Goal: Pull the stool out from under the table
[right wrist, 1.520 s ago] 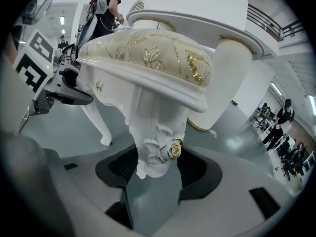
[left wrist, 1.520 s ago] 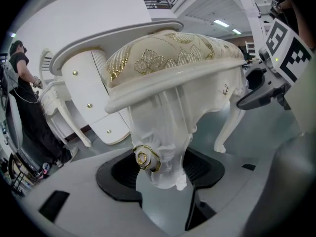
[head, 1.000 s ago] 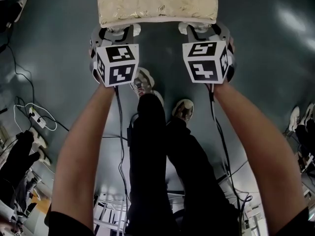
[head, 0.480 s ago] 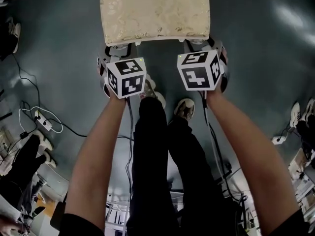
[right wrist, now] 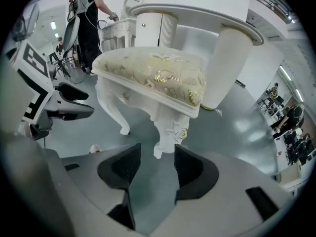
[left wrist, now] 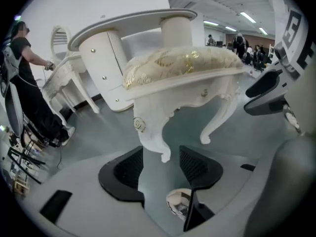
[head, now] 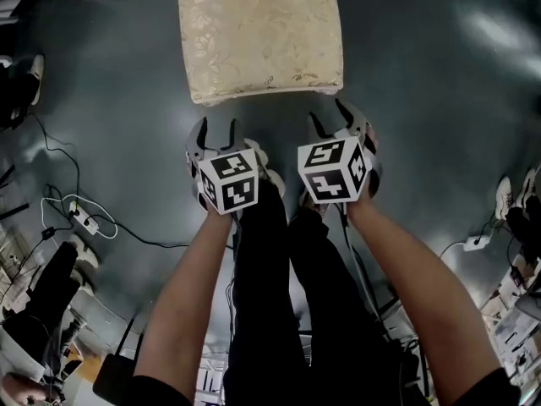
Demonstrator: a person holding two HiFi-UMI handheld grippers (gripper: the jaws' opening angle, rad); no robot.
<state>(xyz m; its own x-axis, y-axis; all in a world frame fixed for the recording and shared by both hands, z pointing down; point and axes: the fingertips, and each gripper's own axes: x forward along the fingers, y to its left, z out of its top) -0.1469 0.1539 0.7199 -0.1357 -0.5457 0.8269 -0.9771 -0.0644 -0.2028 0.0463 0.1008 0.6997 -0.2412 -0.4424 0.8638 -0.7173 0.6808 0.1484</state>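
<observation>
Left gripper view has one white table at the back. The one stool stands in front of it on the grey floor, clear of the top. It looks stiff and fairly light, likely to slide easily on its carved legs, two of which show here. The cushion is soft, so the hard rail under it, near each front corner, seems the better hold. Two grippers hang near the seat's edge without touching. The left gripper is wide and empty, its jaws closing; the right gripper is wide and empty.
</observation>
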